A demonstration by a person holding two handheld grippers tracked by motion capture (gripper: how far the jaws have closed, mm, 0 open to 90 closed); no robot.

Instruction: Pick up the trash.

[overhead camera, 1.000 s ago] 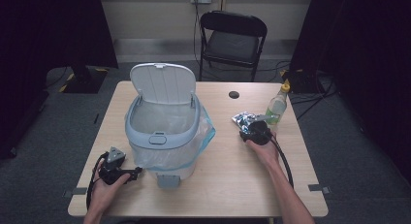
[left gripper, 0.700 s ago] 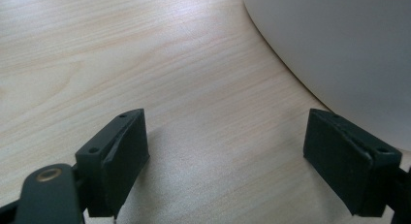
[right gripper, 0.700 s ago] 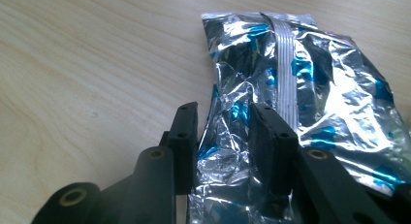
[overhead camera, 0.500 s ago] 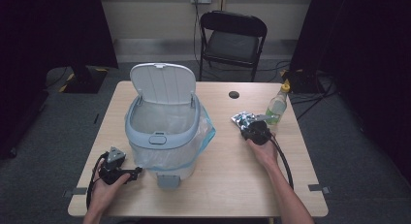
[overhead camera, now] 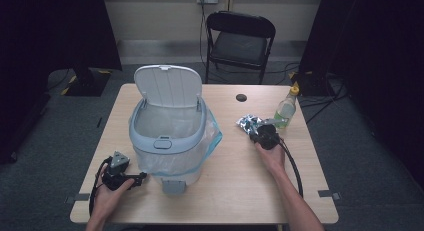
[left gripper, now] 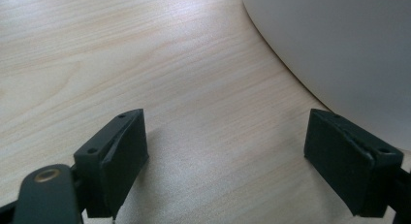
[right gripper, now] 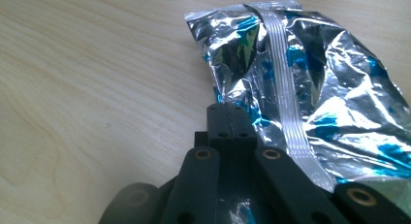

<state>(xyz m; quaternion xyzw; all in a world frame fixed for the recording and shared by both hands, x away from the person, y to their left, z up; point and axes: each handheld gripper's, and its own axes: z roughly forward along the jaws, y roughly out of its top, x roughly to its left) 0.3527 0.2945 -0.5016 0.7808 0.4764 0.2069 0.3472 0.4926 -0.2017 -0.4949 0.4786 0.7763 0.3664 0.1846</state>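
Observation:
A crumpled silver and blue foil packet (overhead camera: 246, 122) (right gripper: 315, 88) lies on the table right of centre. My right gripper (overhead camera: 257, 131) (right gripper: 228, 112) rests at its near edge. Its jaws have just been closing and now meet, with the packet's edge pinched between their tips. My left gripper (overhead camera: 137, 177) (left gripper: 225, 151) lies low on the table at the front left, open with bare wood between its pads. Beside it rises the pale wall of the pedal bin (overhead camera: 167, 136) (left gripper: 339, 49), whose lid (overhead camera: 167, 86) stands up and which holds a clear liner bag.
A small plastic bottle (overhead camera: 285, 110) with a yellow cap stands just behind and right of the packet. A black disc (overhead camera: 241, 97) lies near the table's far edge. A folding chair (overhead camera: 240, 41) stands beyond the table. Bare tabletop (overhead camera: 235, 181) lies between my hands.
Both hands stay where they were. The right gripper's jaws have drawn together at the packet's edge; the packet has hardly shifted.

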